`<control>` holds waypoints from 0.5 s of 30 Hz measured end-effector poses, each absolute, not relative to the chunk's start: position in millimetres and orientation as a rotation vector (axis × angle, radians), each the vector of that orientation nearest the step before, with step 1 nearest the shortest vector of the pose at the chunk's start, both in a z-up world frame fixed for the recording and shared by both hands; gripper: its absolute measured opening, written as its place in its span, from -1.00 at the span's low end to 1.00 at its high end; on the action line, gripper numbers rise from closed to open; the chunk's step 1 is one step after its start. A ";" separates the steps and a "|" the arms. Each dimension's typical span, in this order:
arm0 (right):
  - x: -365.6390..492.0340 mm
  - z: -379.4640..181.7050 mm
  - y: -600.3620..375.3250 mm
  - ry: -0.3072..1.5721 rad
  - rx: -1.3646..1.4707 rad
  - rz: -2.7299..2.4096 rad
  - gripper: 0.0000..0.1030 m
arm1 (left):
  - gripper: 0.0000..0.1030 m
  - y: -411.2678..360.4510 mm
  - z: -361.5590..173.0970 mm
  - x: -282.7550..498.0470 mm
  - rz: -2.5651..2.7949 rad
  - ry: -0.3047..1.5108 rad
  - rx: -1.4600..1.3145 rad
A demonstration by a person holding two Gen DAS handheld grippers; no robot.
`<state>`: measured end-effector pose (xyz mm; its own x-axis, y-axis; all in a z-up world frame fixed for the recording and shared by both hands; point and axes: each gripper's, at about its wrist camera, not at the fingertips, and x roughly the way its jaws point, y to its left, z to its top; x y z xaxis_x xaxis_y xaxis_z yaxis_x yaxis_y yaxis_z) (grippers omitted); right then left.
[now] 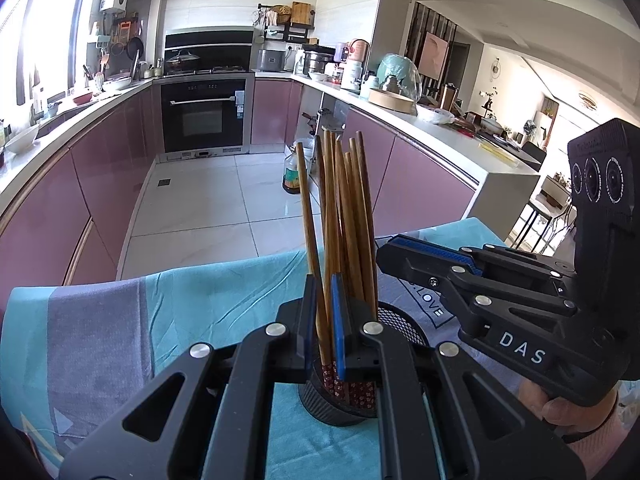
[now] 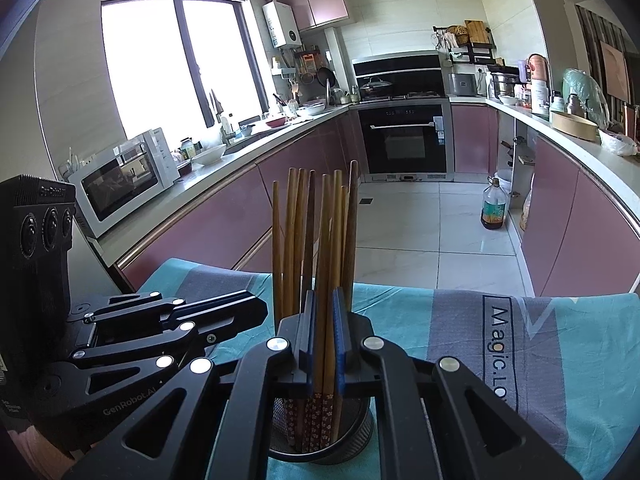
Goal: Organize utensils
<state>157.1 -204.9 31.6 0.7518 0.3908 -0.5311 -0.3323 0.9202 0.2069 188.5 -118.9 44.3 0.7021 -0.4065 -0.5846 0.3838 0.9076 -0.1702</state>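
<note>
Several wooden chopsticks (image 1: 340, 200) stand upright in a black mesh cup (image 1: 340, 408) on a teal and grey cloth (image 1: 200, 300). My left gripper (image 1: 323, 284) is shut on the leftmost chopstick, just above the cup's rim. In the right wrist view, my right gripper (image 2: 323, 296) has its blue pads against a pair of chopsticks (image 2: 324, 240) in the same cup (image 2: 356, 436). The right gripper (image 1: 384, 252) reaches in from the right beside the bundle, held by a hand (image 1: 560, 408). The left gripper (image 2: 260, 308) comes in from the left, its tip at the outermost chopstick.
The cloth (image 2: 580, 360) covers a table whose far edge drops to a white tiled floor. An oil bottle (image 2: 495, 208) stands on the floor by the right cabinets. A microwave (image 2: 124, 176) sits on the left counter. An oven (image 1: 202, 116) is at the far end.
</note>
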 end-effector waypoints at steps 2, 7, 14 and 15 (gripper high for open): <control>155.2 31.6 -206.9 0.597 0.108 0.393 -0.64 | -0.76 -116.9 41.9 187.9 -0.436 0.657 -0.039; 144.1 34.1 -208.4 0.575 0.105 0.388 -0.39 | -0.35 -108.3 38.1 177.9 -0.401 0.616 -0.042; 109.6 30.4 -205.9 0.516 0.059 0.351 0.31 | 0.72 -80.5 37.4 138.3 -0.307 0.478 -0.030; 104.7 28.4 -205.4 0.511 0.055 0.339 0.39 | 0.80 -77.2 36.6 130.7 -0.295 0.462 -0.024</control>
